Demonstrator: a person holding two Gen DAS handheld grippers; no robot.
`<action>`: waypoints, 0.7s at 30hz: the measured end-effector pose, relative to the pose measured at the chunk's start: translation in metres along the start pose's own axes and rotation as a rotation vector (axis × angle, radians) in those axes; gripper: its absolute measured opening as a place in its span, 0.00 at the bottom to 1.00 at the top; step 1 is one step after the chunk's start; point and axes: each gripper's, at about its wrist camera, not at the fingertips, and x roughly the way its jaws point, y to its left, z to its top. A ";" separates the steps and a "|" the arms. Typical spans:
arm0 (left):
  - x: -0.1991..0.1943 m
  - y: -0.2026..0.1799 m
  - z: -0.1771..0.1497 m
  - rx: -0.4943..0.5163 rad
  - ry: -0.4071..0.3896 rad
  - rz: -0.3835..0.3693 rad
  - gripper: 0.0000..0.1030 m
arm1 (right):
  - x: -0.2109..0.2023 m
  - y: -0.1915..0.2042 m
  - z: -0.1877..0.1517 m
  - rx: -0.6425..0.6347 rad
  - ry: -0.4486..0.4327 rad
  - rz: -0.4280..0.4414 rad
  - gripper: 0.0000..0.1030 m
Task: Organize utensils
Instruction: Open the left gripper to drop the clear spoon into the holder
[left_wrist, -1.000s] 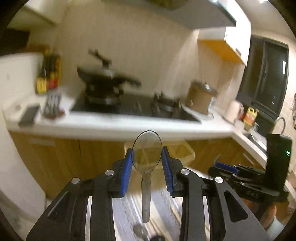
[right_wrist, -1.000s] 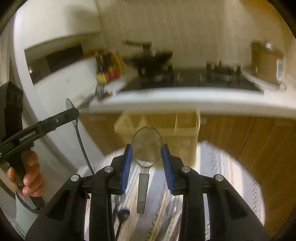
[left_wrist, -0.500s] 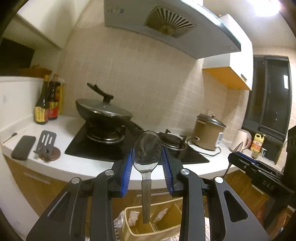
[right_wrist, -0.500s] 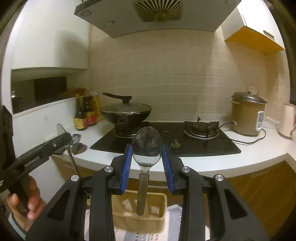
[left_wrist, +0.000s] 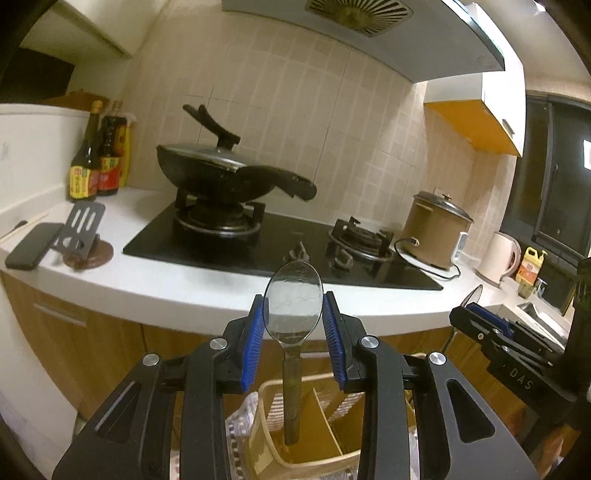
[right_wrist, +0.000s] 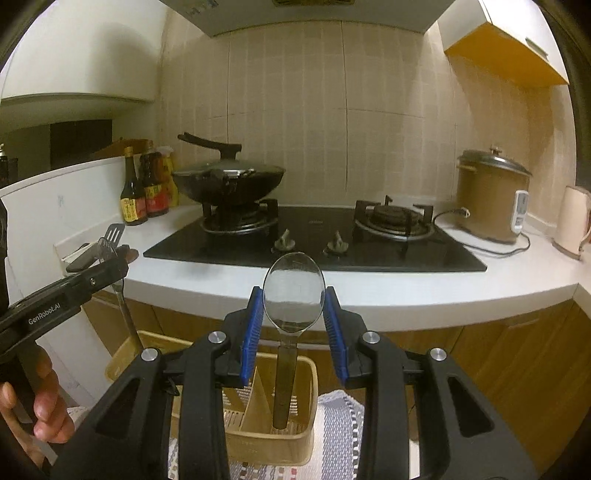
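My left gripper (left_wrist: 293, 315) is shut on a metal spoon (left_wrist: 293, 299), bowl up between the blue pads, handle hanging down over a beige utensil basket (left_wrist: 275, 461) with dividers. My right gripper (right_wrist: 293, 308) is shut on a second metal spoon (right_wrist: 293, 291), its handle hanging over the same basket (right_wrist: 258, 446). In the right wrist view the left gripper (right_wrist: 107, 266) shows at the left with its spoon. In the left wrist view the right gripper (left_wrist: 469, 314) shows at the right with its spoon edge-on.
The basket stands on a patterned cloth (right_wrist: 340, 435) in front of a white kitchen counter (right_wrist: 369, 288). On the counter are a black hob (right_wrist: 314, 240) with a wok (right_wrist: 229, 181), sauce bottles (right_wrist: 144, 192), a rice cooker (right_wrist: 491, 195), a kettle (right_wrist: 572, 225), a phone (left_wrist: 31, 245).
Both grippers have tilted up from looking at the basket and floor to looking level at the counter and stove. Each still holds its spoon above the basket.
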 end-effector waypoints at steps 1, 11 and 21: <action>0.000 0.001 -0.001 -0.002 0.003 0.000 0.29 | -0.001 0.000 -0.002 0.002 0.005 0.003 0.29; -0.020 0.006 -0.012 -0.002 0.064 -0.024 0.45 | -0.020 0.001 -0.018 0.021 0.071 0.044 0.57; -0.072 0.012 -0.014 -0.033 0.136 -0.049 0.45 | -0.070 -0.023 -0.013 0.152 0.141 0.078 0.57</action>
